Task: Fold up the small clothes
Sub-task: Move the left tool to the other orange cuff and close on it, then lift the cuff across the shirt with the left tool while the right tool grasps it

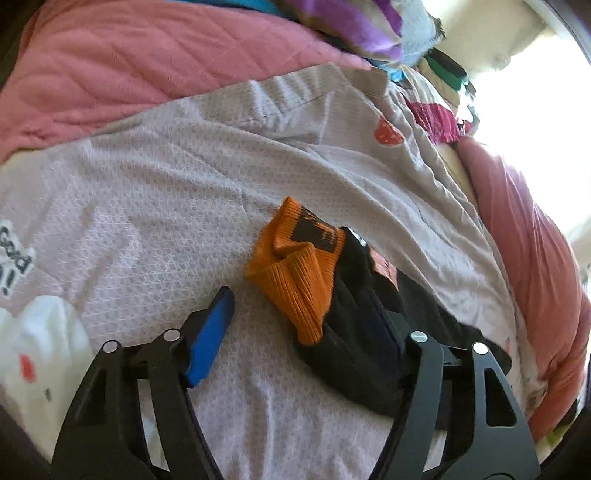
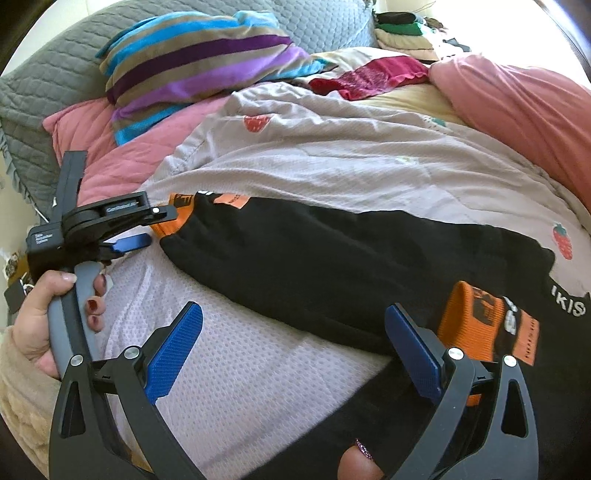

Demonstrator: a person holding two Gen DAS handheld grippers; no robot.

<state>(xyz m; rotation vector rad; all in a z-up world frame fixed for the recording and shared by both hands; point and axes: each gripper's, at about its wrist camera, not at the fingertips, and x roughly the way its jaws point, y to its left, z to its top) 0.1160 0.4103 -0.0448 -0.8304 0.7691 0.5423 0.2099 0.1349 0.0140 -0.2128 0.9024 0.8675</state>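
Note:
Small black trousers [image 2: 332, 258] with orange ribbed cuffs lie across a pale lilac bedspread [image 2: 258, 369]. In the left wrist view my left gripper [image 1: 295, 325] is open, its jaws wide apart around one orange cuff [image 1: 295, 280] and the black leg end [image 1: 354, 347]; its right finger is hidden under the fabric. In the right wrist view my right gripper [image 2: 295, 339] is open over the trousers' lower edge, beside the other orange cuff [image 2: 472, 325]. The left gripper [image 2: 140, 236] shows there too, held in a hand at the far cuff.
A pink quilt [image 1: 129, 74] borders the bedspread at the back and right. A striped pillow [image 2: 192, 62] and grey quilted pillow [image 2: 44, 85] lie at the head. A red garment [image 2: 369, 77] and stacked clothes [image 2: 402, 33] sit at the far right.

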